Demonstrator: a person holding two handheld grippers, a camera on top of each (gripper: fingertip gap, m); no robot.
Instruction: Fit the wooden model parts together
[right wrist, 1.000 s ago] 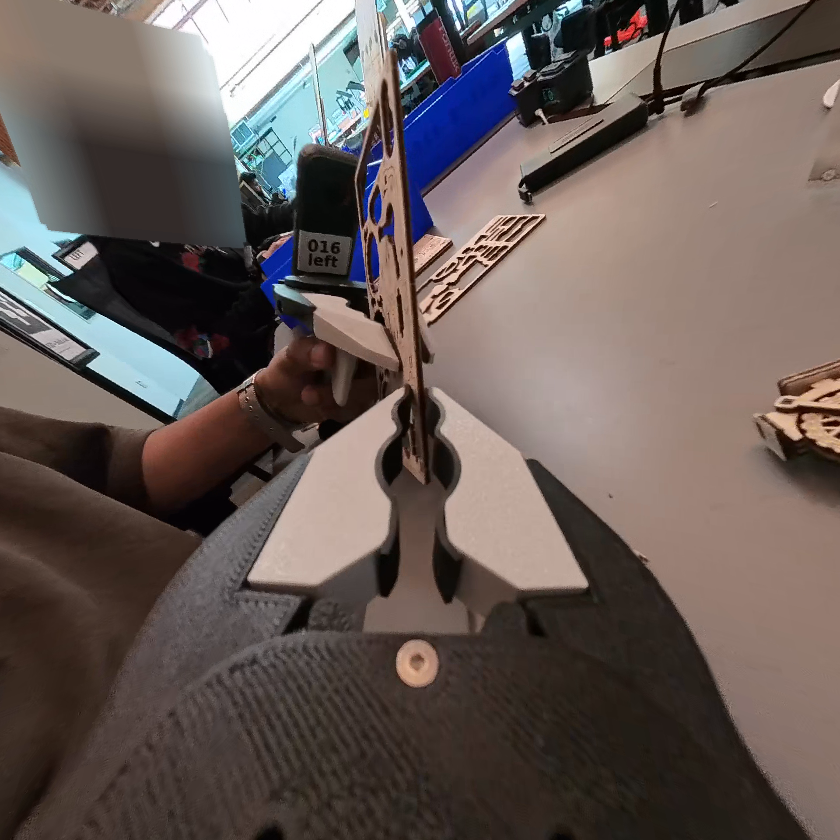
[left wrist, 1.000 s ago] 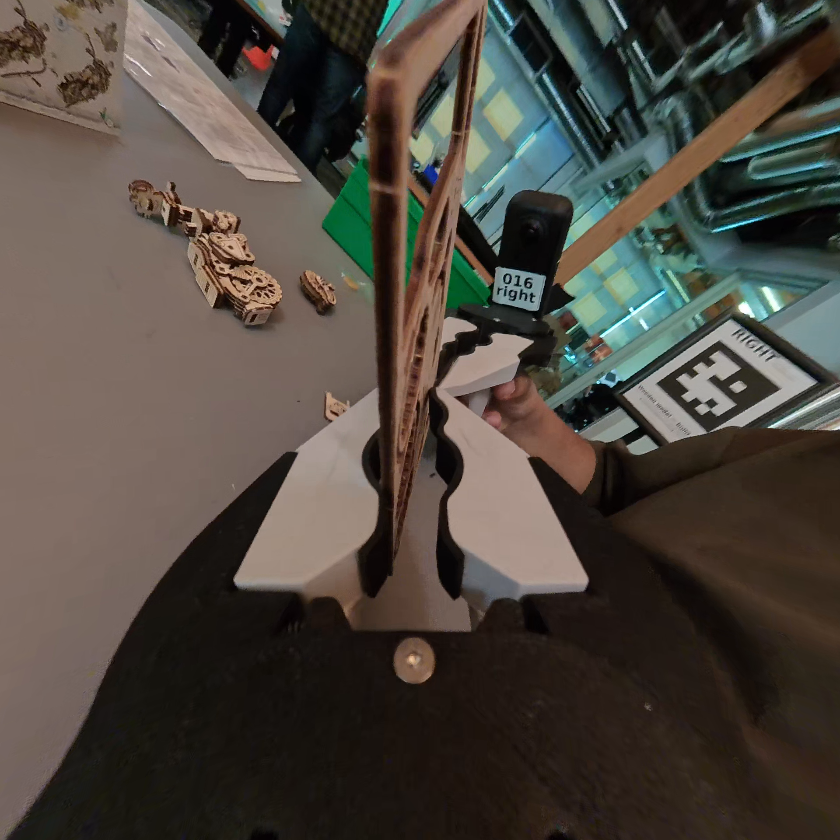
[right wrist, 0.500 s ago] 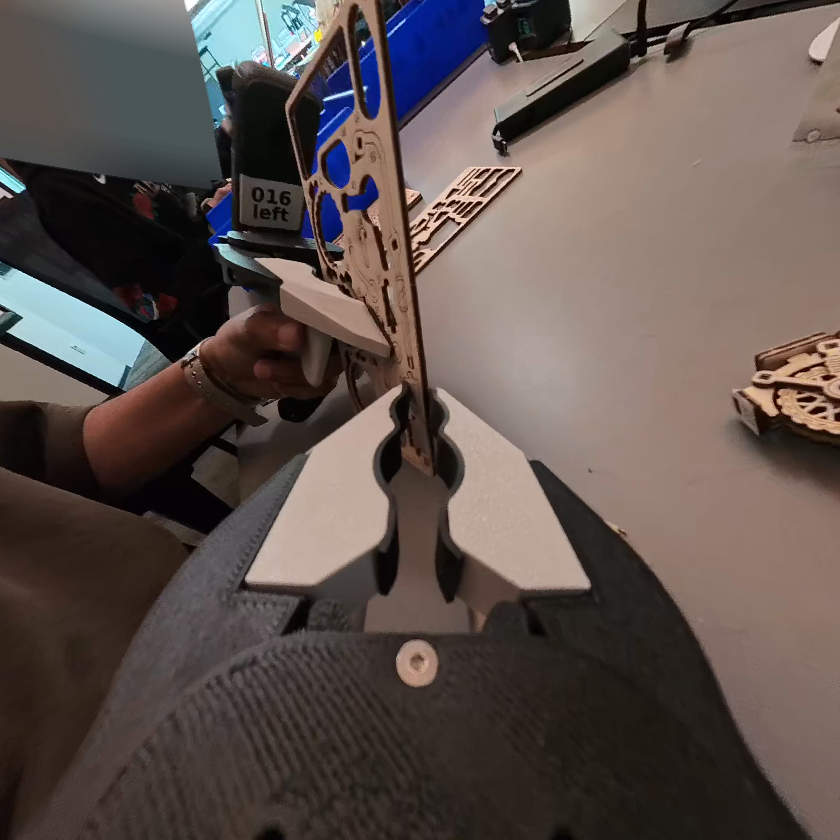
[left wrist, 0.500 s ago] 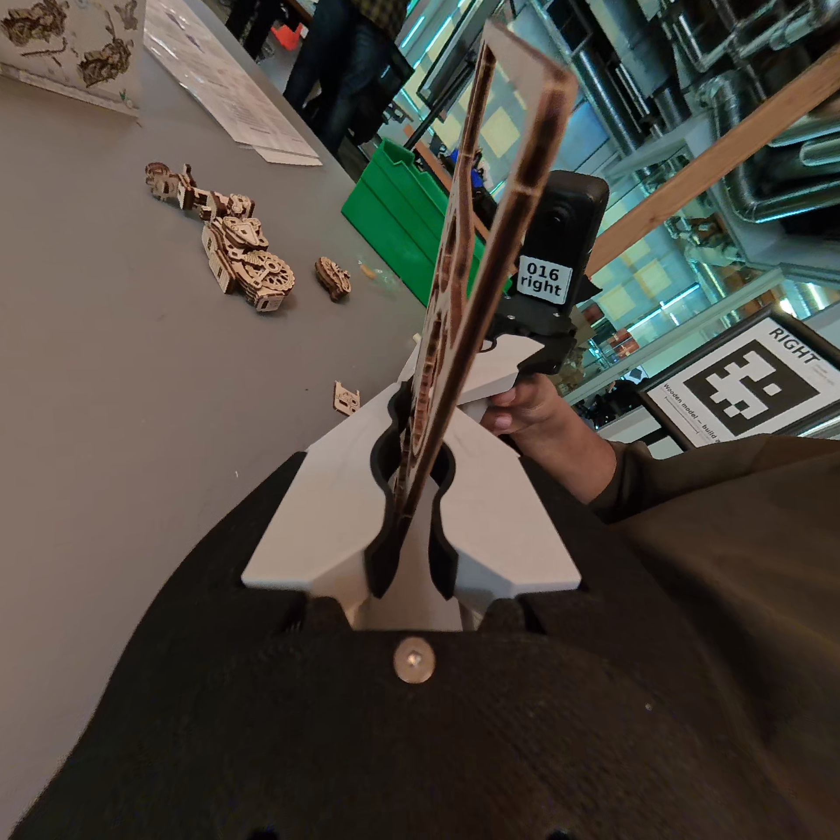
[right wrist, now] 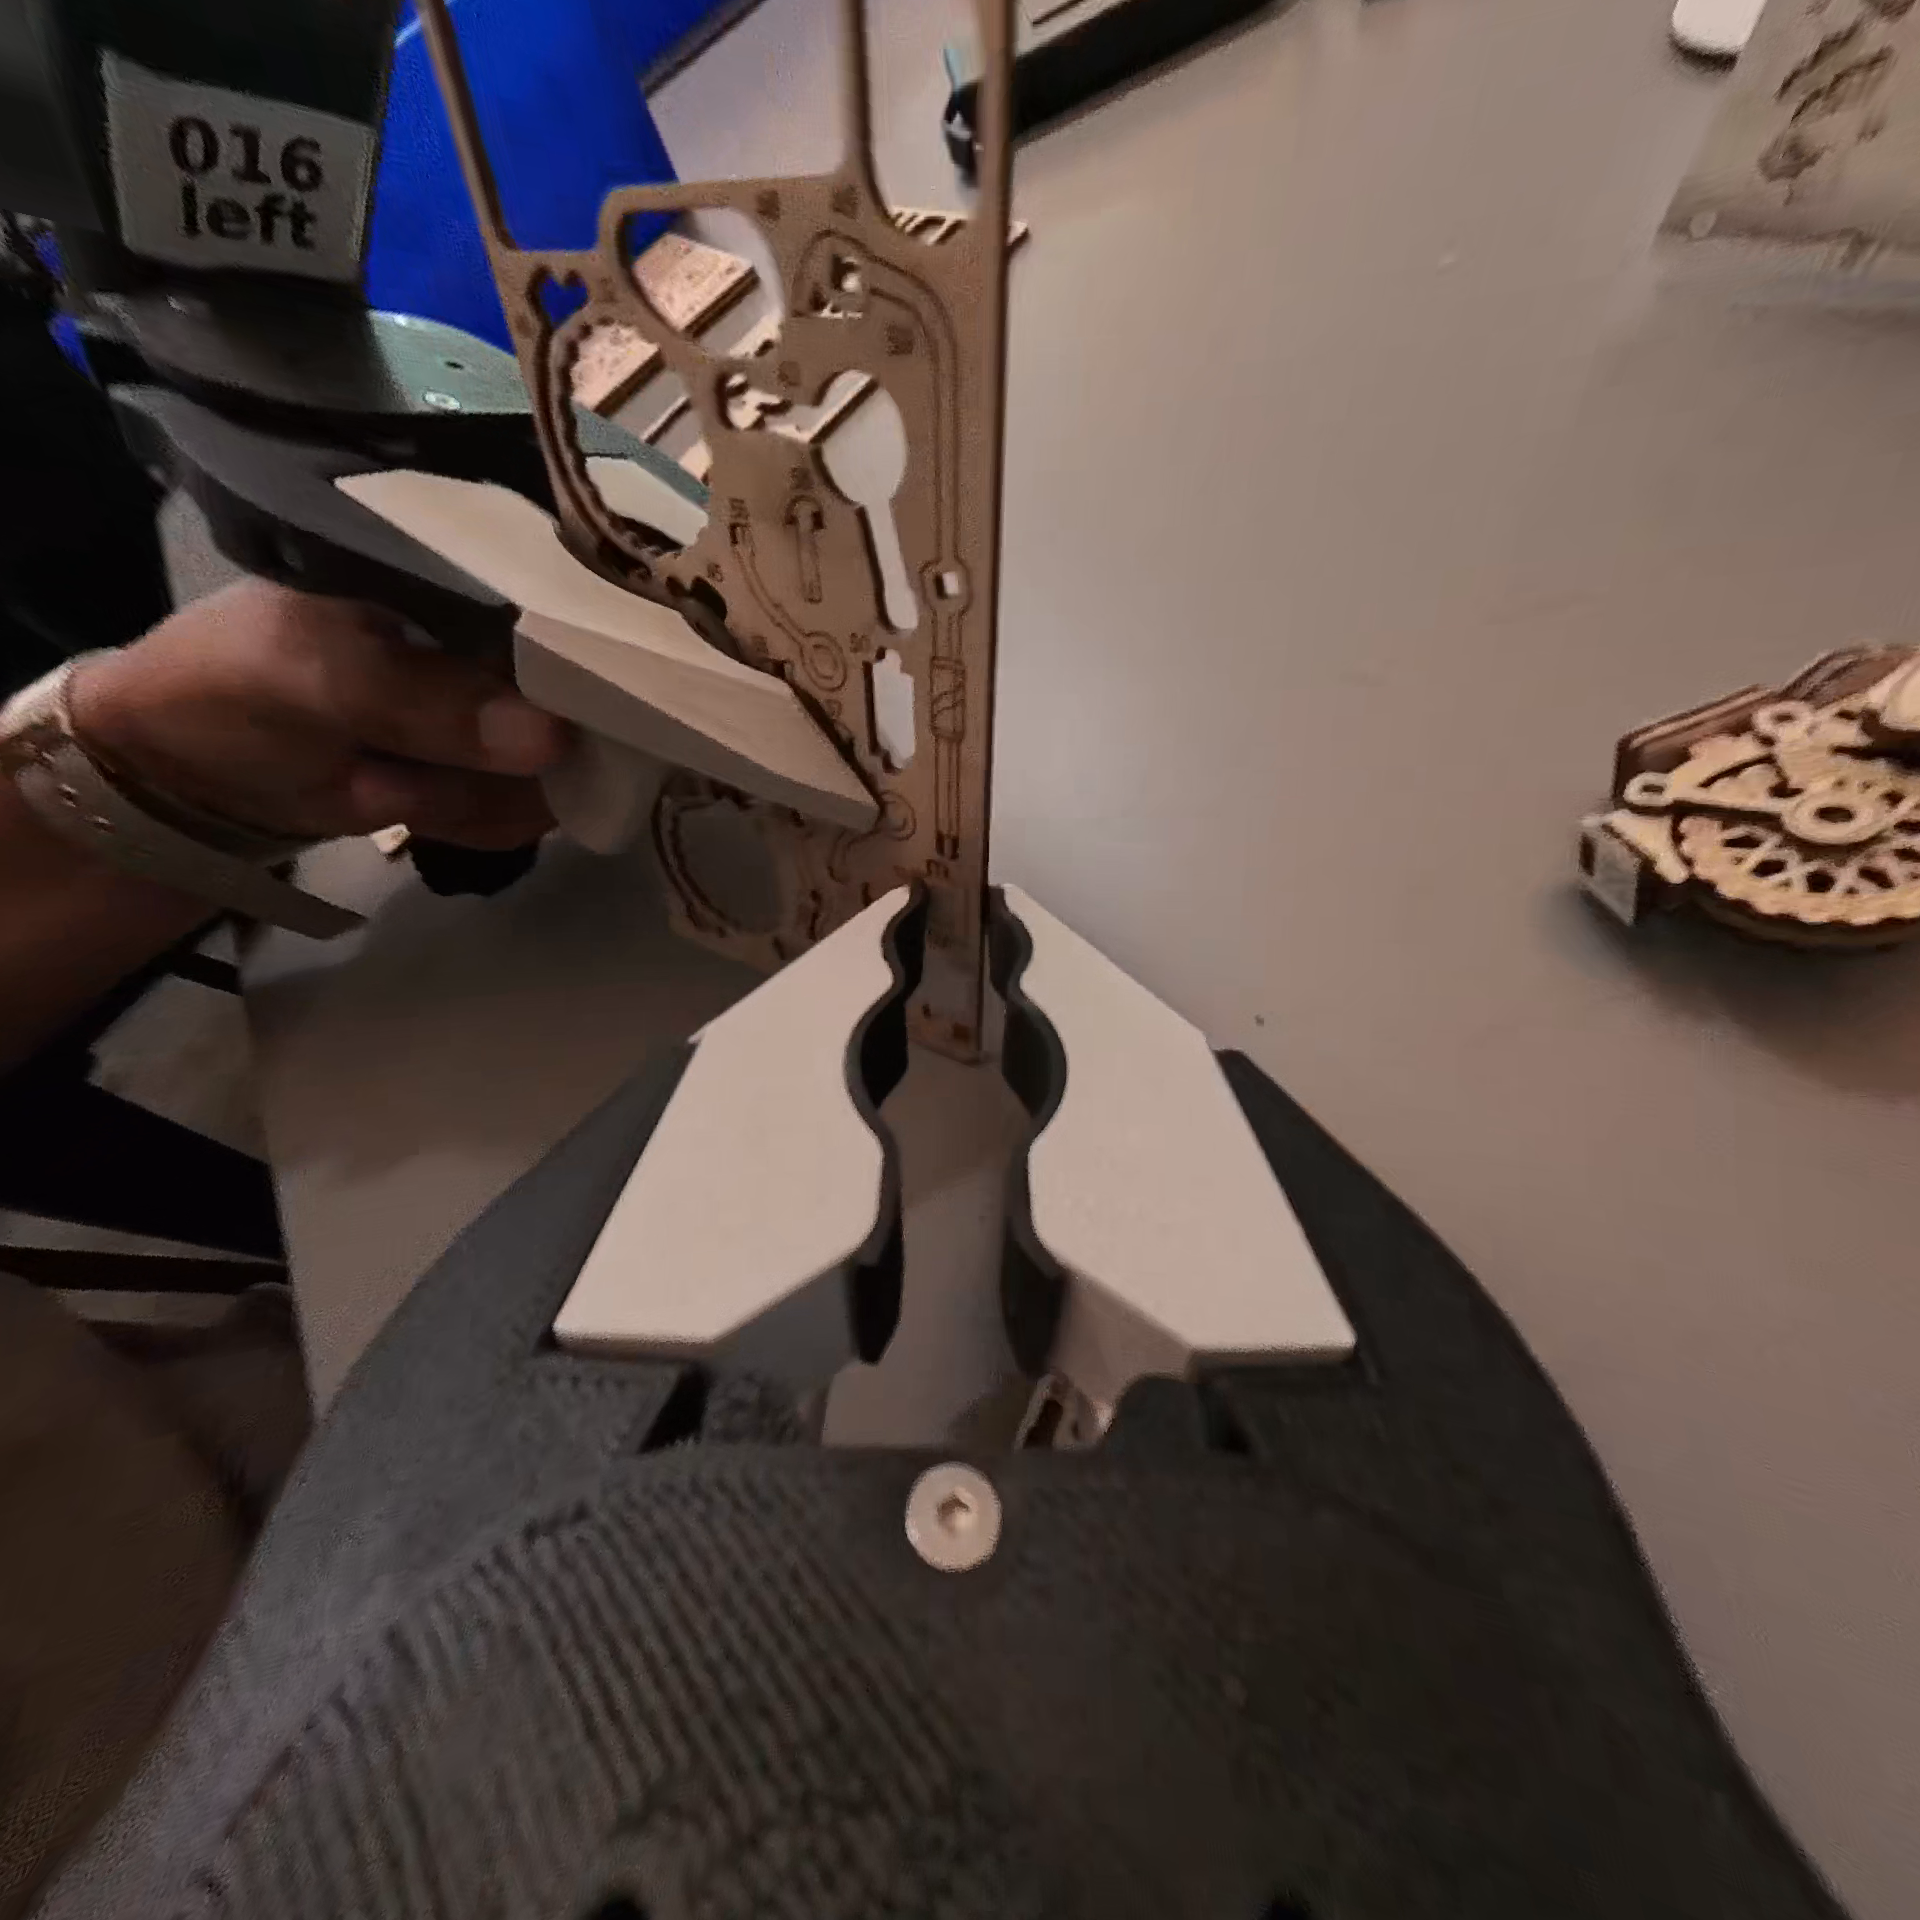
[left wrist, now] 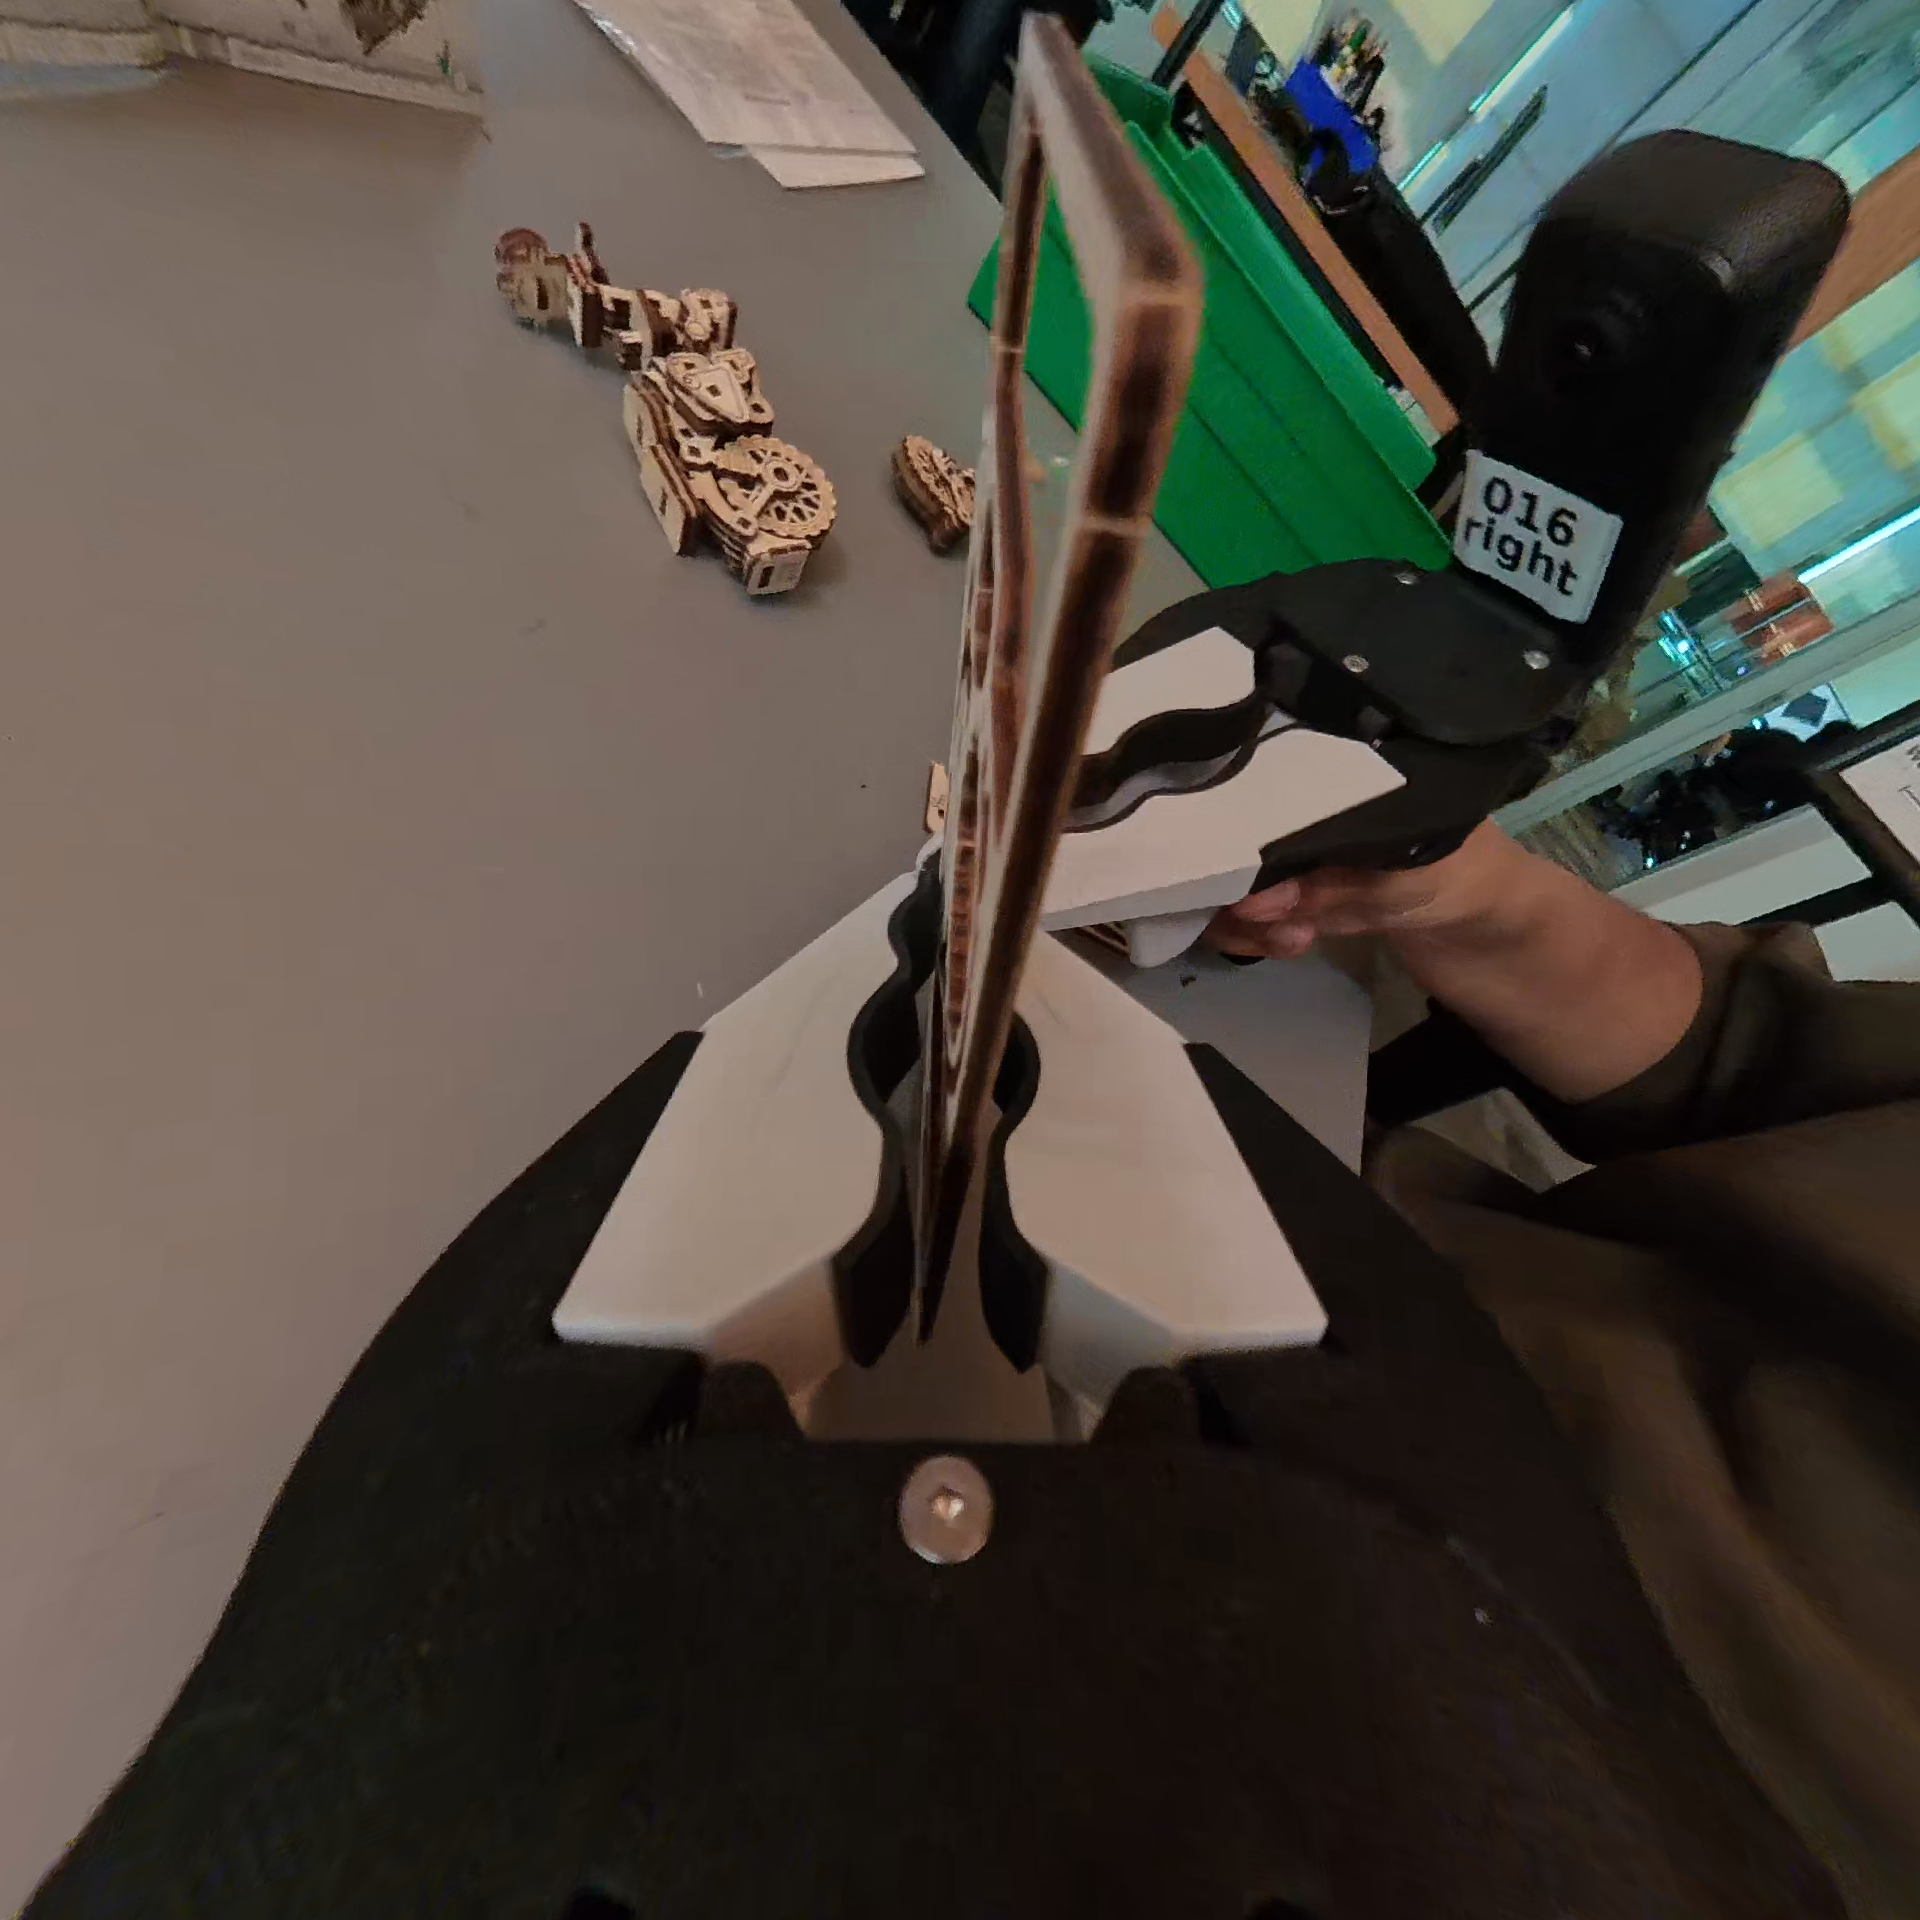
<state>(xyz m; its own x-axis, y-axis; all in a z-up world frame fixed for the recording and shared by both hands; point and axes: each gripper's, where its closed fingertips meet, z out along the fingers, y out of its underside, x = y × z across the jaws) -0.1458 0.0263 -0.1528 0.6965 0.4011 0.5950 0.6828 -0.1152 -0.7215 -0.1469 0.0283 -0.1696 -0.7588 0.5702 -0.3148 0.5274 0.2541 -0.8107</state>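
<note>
A laser-cut wooden parts sheet [left wrist: 1091, 416] stands upright above the grey table [left wrist: 312, 727], held by both grippers. My left gripper [left wrist: 971, 935] is shut on the sheet's lower edge, and I see the sheet edge-on there. My right gripper [right wrist: 958, 914] is shut on the sheet's lower corner, with the sheet's cut-out face [right wrist: 831, 582] turned toward it. The right gripper [left wrist: 1081, 821] reaches in from the right in the left wrist view. The left gripper [right wrist: 862, 821] reaches in from the left in the right wrist view. A partly built wooden model [left wrist: 727, 478] lies on the table, and it also shows in the right wrist view [right wrist: 1787, 852].
A smaller wooden assembly [left wrist: 613, 296] and a small gear-like part [left wrist: 935, 499] lie near the model. Papers [left wrist: 769, 94] lie at the far side. A green bin [left wrist: 1226, 343] stands beyond the table edge. A blue bin [right wrist: 499, 156] and more wooden sheets [right wrist: 686, 301] sit behind the held sheet. My two grippers' fingertips are within a few centimetres of each other.
Both grippers have kept hold of the sheet and tilted downward toward the table. The sheet has turned, so its flat face now shows more in the right wrist view. The grippers look closer together.
</note>
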